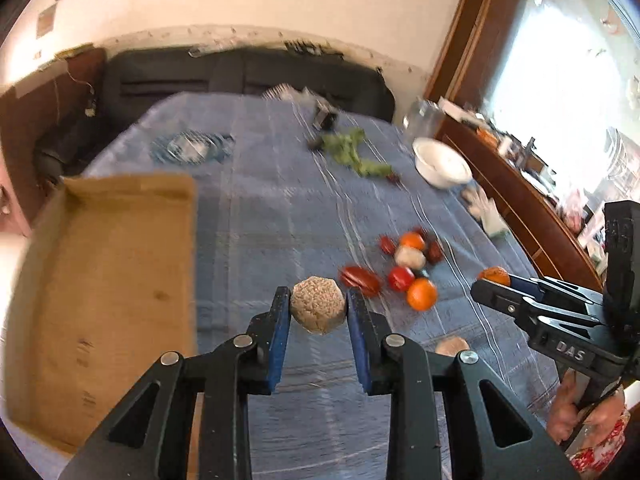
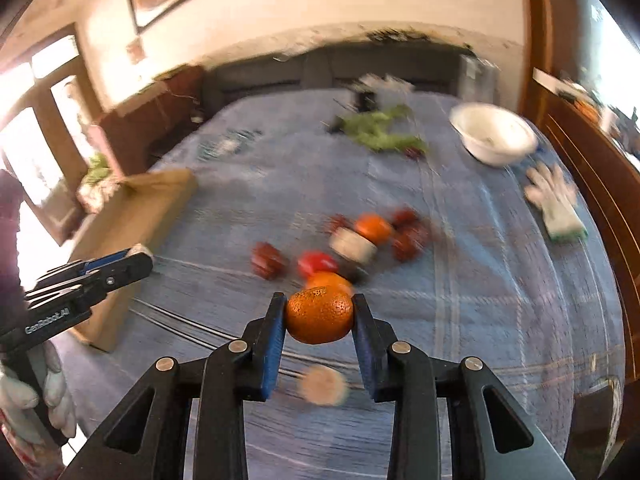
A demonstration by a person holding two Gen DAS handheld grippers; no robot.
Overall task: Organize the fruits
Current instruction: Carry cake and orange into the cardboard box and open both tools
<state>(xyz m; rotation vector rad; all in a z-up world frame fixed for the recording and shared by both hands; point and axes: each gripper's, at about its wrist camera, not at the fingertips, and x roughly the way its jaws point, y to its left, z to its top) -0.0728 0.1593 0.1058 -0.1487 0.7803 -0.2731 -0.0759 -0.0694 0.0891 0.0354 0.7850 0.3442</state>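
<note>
Left gripper is clamped on a rough, beige, faceted ball, lifted clear of the blue woven cloth. Right gripper squeezes a dimpled orange mandarin, centre frame. Beyond both, a loose pile of fruit sits mid-table: glossy reds, oranges, one pale lump. Flat brown cardboard box fills the left wrist view's left side. Only the right wrist view shows a blurred beige ball under its pads and the knit glove whole, right of frame; white bowl upper right.
</note>
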